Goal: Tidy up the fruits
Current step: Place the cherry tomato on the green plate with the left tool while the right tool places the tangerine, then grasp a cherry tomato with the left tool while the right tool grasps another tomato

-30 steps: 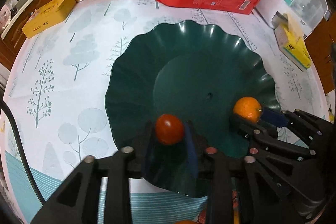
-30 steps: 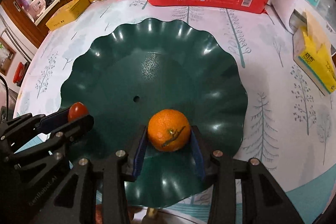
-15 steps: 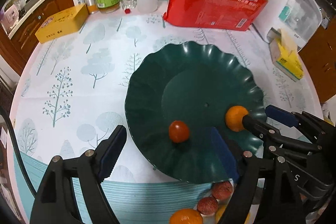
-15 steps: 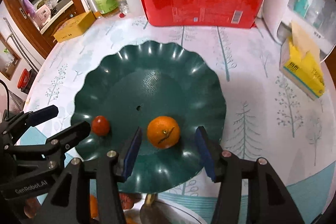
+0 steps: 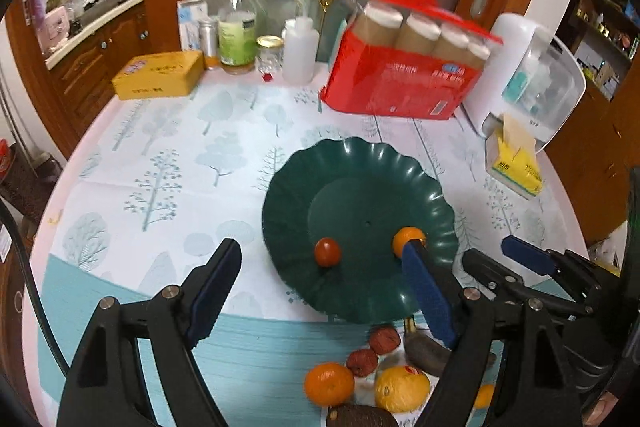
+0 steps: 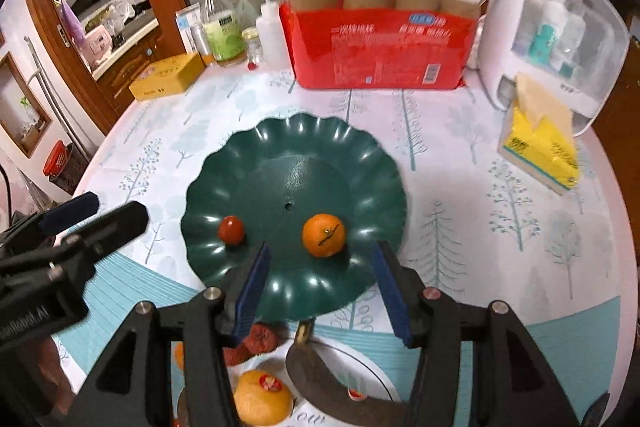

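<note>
A dark green scalloped plate sits on the tree-print tablecloth. On it lie a small red tomato and an orange mandarin. My left gripper is open and empty, raised above the plate's near edge. My right gripper is open and empty, behind the mandarin; it also shows in the left wrist view. Below the plate lie more fruits: a mandarin, a yellow-orange fruit and dark red fruits.
A red pack of paper cups, bottles, a yellow box and a white dispenser line the far side. A yellow tissue pack lies at right. A white plate with a dark curved object lies near.
Both grippers opened, let go of the tomato and the mandarin on the plate, and pulled back and up. More fruits below the plate came into view.
</note>
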